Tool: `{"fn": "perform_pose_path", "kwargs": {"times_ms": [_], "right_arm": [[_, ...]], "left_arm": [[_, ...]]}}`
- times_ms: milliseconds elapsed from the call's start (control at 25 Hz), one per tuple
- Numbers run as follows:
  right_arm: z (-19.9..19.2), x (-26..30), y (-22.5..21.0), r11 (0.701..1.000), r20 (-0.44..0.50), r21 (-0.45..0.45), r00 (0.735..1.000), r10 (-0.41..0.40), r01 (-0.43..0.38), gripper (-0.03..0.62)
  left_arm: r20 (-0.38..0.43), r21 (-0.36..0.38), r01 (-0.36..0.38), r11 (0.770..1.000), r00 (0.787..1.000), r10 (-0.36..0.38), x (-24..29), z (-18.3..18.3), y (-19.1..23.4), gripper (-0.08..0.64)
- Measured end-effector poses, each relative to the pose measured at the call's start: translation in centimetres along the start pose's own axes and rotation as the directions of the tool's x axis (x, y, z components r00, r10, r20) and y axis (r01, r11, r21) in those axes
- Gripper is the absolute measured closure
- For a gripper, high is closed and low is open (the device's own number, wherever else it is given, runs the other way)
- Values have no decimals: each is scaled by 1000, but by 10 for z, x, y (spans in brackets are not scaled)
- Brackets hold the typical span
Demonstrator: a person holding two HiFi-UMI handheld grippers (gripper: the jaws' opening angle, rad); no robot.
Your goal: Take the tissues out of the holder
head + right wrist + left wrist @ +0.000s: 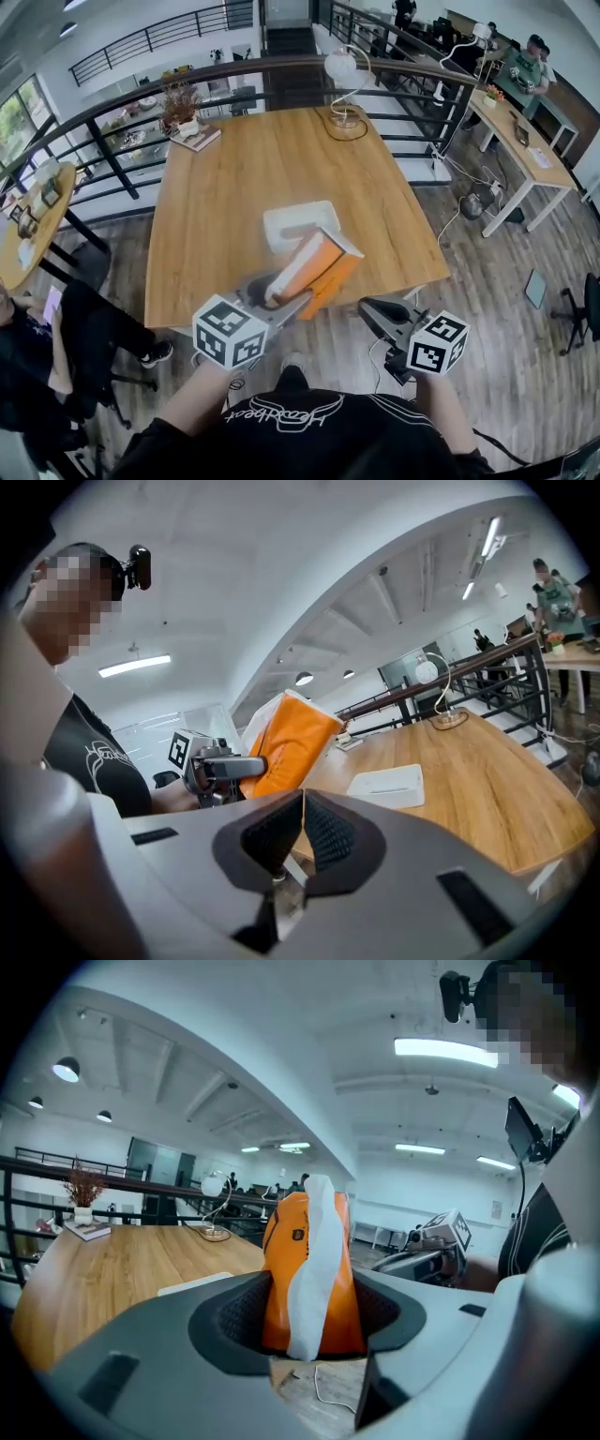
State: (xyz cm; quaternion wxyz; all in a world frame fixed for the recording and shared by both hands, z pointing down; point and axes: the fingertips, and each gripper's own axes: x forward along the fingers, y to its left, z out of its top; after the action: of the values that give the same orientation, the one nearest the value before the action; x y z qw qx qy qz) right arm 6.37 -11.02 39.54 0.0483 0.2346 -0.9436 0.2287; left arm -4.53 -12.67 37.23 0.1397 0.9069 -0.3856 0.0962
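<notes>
Wooden bench (225, 216) on a mezzanine: the left gripper (314, 1312) clamps its fingers on the orange tissue pack (321, 265), held above the near edge, apart from the white holder (300, 225) (sitting mid-bench). The right gripper (302, 832) has its fingers pressed together, empty.

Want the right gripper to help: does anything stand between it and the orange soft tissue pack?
Nothing visible does. The orange soft tissue pack, clamped in the left gripper, hangs in open air ahead of the shut right gripper; the white rectangular holder sits apart on the wooden table.
</notes>
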Motion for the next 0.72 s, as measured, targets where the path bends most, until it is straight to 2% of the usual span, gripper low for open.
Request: {"fn": "perform_pose_path", "kwargs": {"times_ms": [240, 520, 720], "right_arm": [[-5, -40, 47, 997, 35, -66, 999, 29, -27, 575], [-32, -86, 89, 989, 18, -149, 1000, 11, -9, 575], [-54, -106, 107, 989, 19, -148, 1000, 7, -4, 575]], "left_arm": [[38, -31, -13, 999, 999, 14, -41, -19, -63, 322], [78, -31, -15, 999, 997, 18, -76, -37, -122, 322], [83, -22, -20, 1000, 996, 21, -92, -53, -153, 322]]}}
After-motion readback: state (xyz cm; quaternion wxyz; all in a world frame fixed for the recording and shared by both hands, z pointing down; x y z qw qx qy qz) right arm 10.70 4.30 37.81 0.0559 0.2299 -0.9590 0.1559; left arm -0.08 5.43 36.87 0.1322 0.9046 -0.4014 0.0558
